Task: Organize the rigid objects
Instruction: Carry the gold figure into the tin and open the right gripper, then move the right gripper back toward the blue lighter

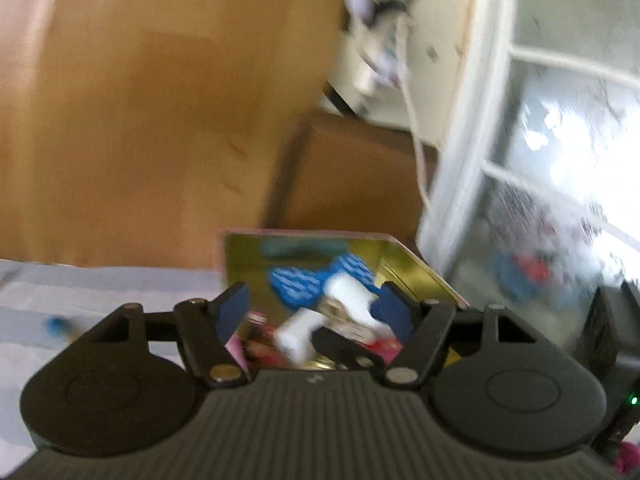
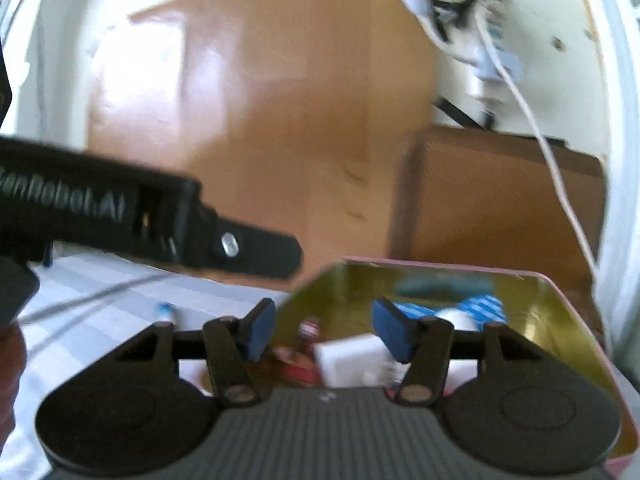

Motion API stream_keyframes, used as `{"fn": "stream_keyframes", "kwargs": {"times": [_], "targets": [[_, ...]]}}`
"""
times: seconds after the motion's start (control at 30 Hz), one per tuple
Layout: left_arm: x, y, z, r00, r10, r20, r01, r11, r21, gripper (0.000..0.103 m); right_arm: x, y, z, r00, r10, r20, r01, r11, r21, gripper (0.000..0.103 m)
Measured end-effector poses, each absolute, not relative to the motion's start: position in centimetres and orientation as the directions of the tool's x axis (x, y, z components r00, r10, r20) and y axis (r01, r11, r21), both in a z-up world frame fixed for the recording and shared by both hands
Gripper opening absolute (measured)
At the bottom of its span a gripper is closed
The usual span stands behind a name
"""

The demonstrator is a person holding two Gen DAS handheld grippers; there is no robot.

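Note:
An open tin box (image 1: 404, 260) with a gold inside and pink rim sits on a striped cloth. It holds a blue patterned item (image 1: 304, 280), a white block (image 1: 344, 292) and a small red-and-pink pack (image 1: 260, 344). My left gripper (image 1: 312, 308) is open just above the box's near side, nothing between its blue pads. In the right wrist view the same box (image 2: 552, 292) lies under my right gripper (image 2: 324, 330), which is open and empty over the white block (image 2: 352, 360). The left gripper's body (image 2: 168, 216) shows at the left. Both views are blurred.
A tall wooden cabinet (image 2: 260, 120) and a brown box (image 2: 500, 208) stand behind the cloth. White cables (image 2: 532, 120) hang down the wall. A small blue-and-white object (image 2: 166, 310) lies on the cloth (image 1: 100, 292). A window frame (image 1: 480, 120) is at the right.

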State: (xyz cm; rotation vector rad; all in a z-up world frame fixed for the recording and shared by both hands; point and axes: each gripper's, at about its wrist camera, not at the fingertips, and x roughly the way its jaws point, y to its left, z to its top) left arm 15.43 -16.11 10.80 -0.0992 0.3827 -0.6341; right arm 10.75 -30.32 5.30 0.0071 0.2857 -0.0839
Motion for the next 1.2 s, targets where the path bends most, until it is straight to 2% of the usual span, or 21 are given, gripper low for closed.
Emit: {"fn": "stream_keyframes", "kwargs": {"times": [0.1, 0.27, 0.33, 0.43, 0.53, 0.77, 1.0, 1.2], "targets": [[15.0, -11.0, 10.5, 0.830, -0.461, -0.314, 0.430, 0.887, -0.168, 0.078, 11.2, -27.9, 5.7, 0.958, 0.012, -0.288, -0.015, 1.000, -0.009, 0.054], [16.3, -2.9, 6.1, 0.872, -0.169, -0.460, 0.160, 0.985, -0.058, 0.081, 12.5, -23.7, 5.0, 0.938, 0.120, -0.326, -0.132, 0.991, -0.016, 0.054], [17.0, 0.2, 3.8, 0.844, -0.103, -0.527, 0.078, 0.994, -0.070, 0.081, 13.9, -22.4, 4.1, 0.917, 0.158, -0.365, -0.162, 0.987, 0.019, 0.054], [17.4, 3.1, 1.8, 0.816, -0.066, -0.574, 0.011, 0.995, -0.099, 0.080, 15.9, -20.7, 2.9, 0.894, 0.182, -0.410, -0.169, 0.983, 0.068, 0.051], [17.2, 3.5, 1.8, 0.819, -0.067, -0.570, 0.003, 0.994, -0.112, 0.080, 16.4, -19.8, 2.9, 0.898, 0.169, -0.405, -0.134, 0.985, 0.113, 0.050], [15.1, -0.9, 3.4, 0.842, -0.159, -0.516, 0.126, 0.987, -0.098, 0.081, 10.0, -22.6, 5.0, 0.957, 0.022, -0.290, 0.047, 0.972, 0.228, 0.050], [11.0, -6.2, 5.1, 0.847, -0.251, -0.468, 0.251, 0.966, -0.063, 0.081, 4.1, -26.4, 5.9, 0.952, -0.103, -0.288, 0.182, 0.948, 0.262, 0.052], [8.1, -8.8, 5.4, 0.846, -0.290, -0.447, 0.318, 0.948, -0.014, 0.088, -0.6, -28.1, 6.4, 0.948, -0.175, -0.265, 0.252, 0.921, 0.297, 0.052]]}}
